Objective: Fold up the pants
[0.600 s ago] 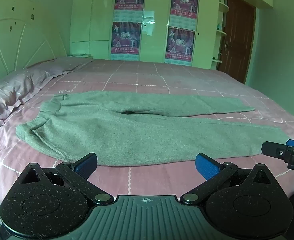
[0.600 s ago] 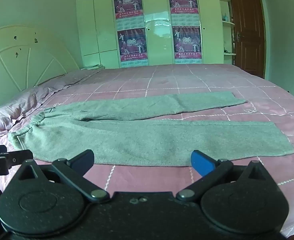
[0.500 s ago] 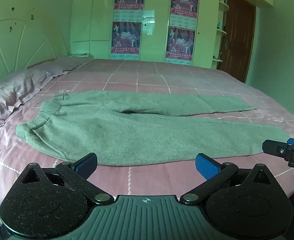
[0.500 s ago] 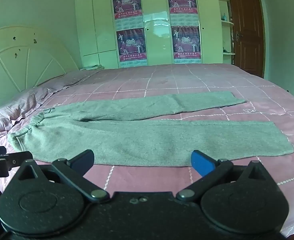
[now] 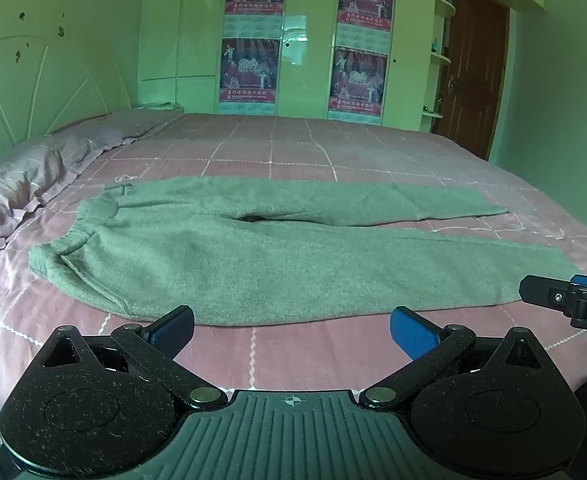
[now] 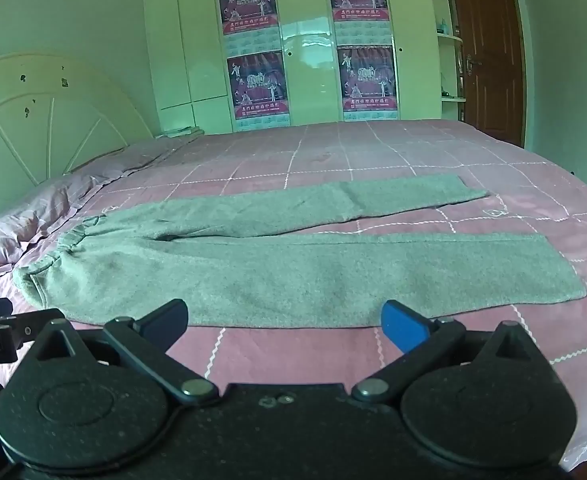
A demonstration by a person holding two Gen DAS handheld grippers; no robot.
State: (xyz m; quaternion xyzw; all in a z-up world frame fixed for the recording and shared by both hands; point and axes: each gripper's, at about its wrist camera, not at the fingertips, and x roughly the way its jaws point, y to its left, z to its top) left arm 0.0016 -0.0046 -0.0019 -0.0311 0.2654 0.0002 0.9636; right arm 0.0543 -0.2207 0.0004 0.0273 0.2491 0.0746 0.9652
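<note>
A bed [image 5: 333, 152] with a pink checked cover carries grey pants [image 5: 277, 256] spread flat beside a pillow [image 5: 17, 192].

Left tongs [image 5: 291, 330] matte black, blue ribbed pads, round pivot discs, silver rivets, ridged grey centre plate with crosshair

A pair of grey fleece pants [image 6: 277, 264] lies flat on the pink checked bedsheet [image 6: 373, 152], waistband toward the white headboard [image 6: 49, 120] on the left, legs apart. The right gripper [image 6: 285, 322] hangs near the pants' near edge, its blue-padded jaws wide apart with nothing between them.
</note>
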